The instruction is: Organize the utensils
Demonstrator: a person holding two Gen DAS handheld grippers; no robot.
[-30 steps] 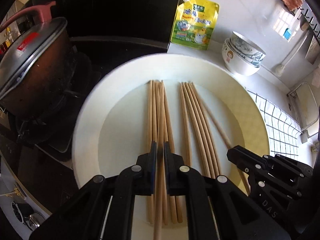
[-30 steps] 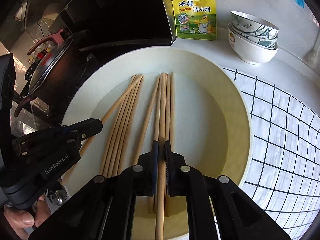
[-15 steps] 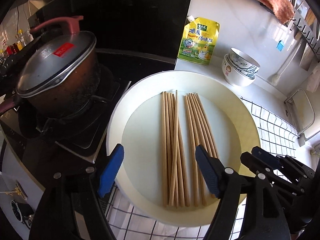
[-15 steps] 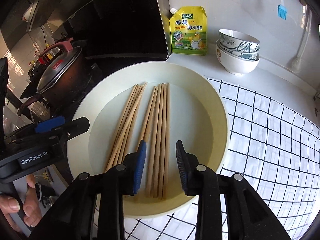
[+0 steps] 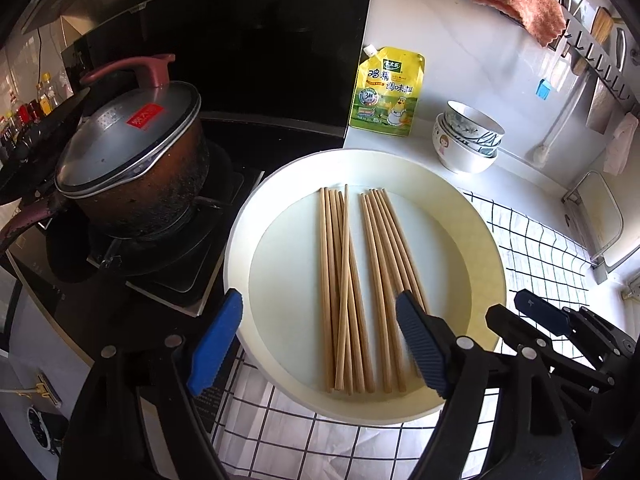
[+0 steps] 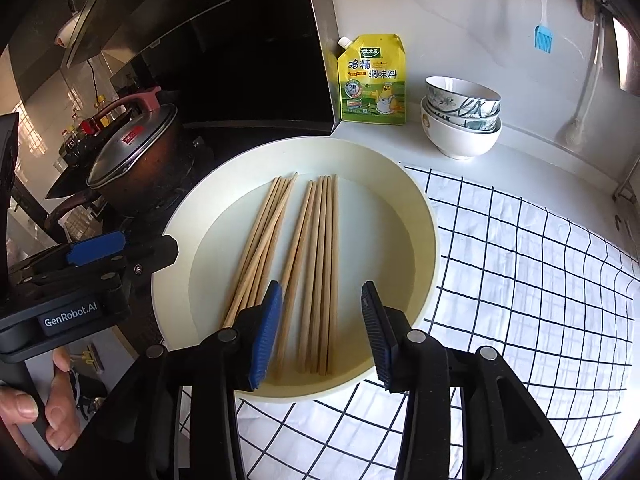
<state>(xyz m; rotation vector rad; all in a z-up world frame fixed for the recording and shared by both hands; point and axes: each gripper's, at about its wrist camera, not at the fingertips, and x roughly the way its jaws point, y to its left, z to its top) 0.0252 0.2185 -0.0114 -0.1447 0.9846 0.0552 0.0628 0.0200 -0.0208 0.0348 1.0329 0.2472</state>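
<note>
Several wooden chopsticks lie in two bundles on a round cream plate [image 5: 484, 240]. The left bundle [image 5: 340, 288] has one stick lying crossed over it; the right bundle [image 5: 386, 280] lies beside it. My left gripper [image 5: 320, 340] is open and empty, raised above the plate's near edge. My right gripper [image 6: 322, 330] is open and empty over the near ends of the right bundle [image 6: 320, 264]. The left bundle [image 6: 262, 248], the plate [image 6: 416, 216] and the left gripper [image 6: 104, 256] show in the right wrist view. The right gripper [image 5: 532, 316] shows in the left wrist view.
A lidded pot [image 5: 128, 160] sits on the stove at the left. A yellow seasoning pouch [image 5: 386, 92] and stacked bowls [image 5: 468, 140] stand behind the plate. A checked cloth [image 6: 520, 280] covers the counter at the right. A utensil rail [image 5: 592, 40] hangs on the wall.
Both grippers let go of the chopsticks they were shut on, opened wide and pulled back up from the plate. The released sticks now lie in the two bundles.
</note>
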